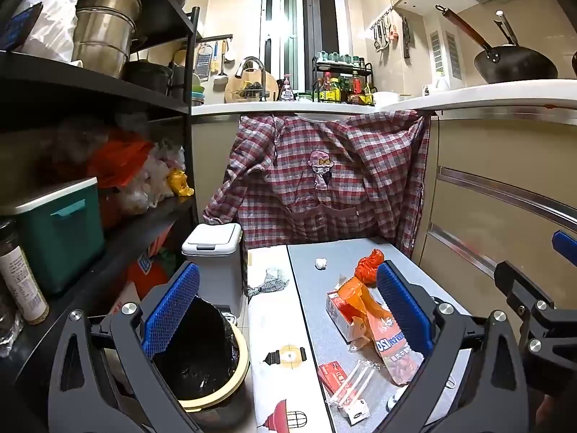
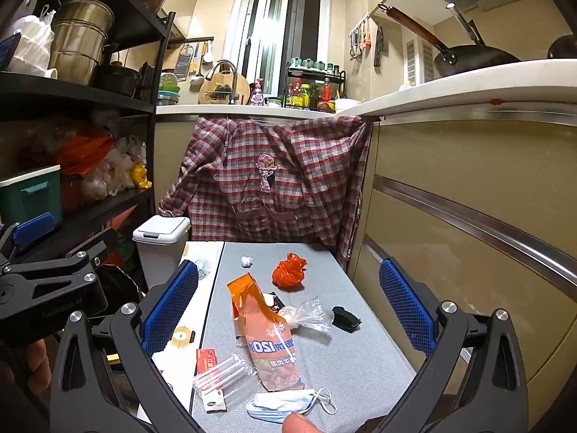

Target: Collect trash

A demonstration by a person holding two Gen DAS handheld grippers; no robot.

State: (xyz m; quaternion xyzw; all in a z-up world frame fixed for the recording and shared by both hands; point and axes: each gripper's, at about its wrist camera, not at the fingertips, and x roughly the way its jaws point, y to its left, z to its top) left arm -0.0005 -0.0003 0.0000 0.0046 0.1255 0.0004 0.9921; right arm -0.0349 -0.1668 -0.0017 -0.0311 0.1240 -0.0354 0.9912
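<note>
Nothing looks collected yet: wrapper [image 2: 268, 342], red bag [image 2: 288, 272], mask [image 2: 285, 402] and scraps litter the table [image 2: 360, 353], bin [image 1: 202, 364] waiting, both grippers [image 1: 288, 314] [image 2: 288, 306] gaping empty.

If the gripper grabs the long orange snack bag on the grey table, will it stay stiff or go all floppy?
Probably floppy: the orange snack bag looks like thin, creased film lying flat. It seems light, since it looks nearly empty. Its glossy surface might slip between the pads.
</note>
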